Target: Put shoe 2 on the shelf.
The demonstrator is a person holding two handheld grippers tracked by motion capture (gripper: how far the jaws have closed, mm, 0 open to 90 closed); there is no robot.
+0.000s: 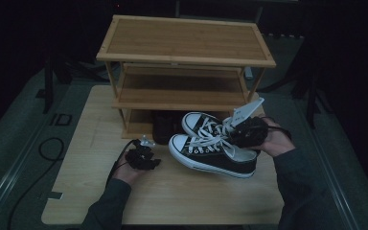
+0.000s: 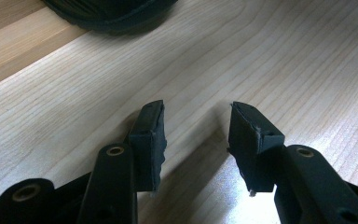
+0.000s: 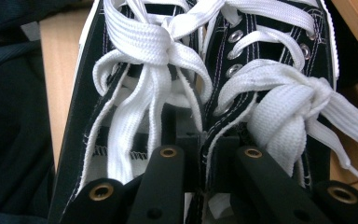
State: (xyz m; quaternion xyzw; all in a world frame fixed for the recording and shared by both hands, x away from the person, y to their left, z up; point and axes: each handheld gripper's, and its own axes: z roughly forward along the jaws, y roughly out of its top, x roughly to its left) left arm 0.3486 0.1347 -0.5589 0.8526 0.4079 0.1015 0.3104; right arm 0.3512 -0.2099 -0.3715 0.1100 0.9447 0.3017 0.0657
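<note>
A pair of black canvas sneakers [image 1: 211, 148] with white laces and white rubber soles is seen in the high view on the right half of the light wooden table [image 1: 172, 191], just in front of a three-tier wooden shoe rack [image 1: 187, 43] that stands at the far side of the table. The two shoes are held side by side, toes pointing left and toward the rack, with the nearer shoe's sole tilted up off the table surface. The right tool [image 1: 250, 132] is closed on the pair at the heel end: in the right gripper view its jaws are seen pinching the two adjoining inner collar edges of the sneakers [image 3: 205, 107] together, one jaw set inside each shoe, with the tied white bows lying just above them. A white tag [image 1: 247, 111] is seen sticking up just behind the right tool. The left tool [image 1: 143, 158] is held low over the table, to the left of the sneakers' toes and apart from them; its jaws are shown standing open with nothing between them, only bare wood grain below in the left gripper view [image 2: 196, 135]. A dark object [image 1: 162, 127] is seen on the rack's bottom shelf, behind the shoes.
</note>
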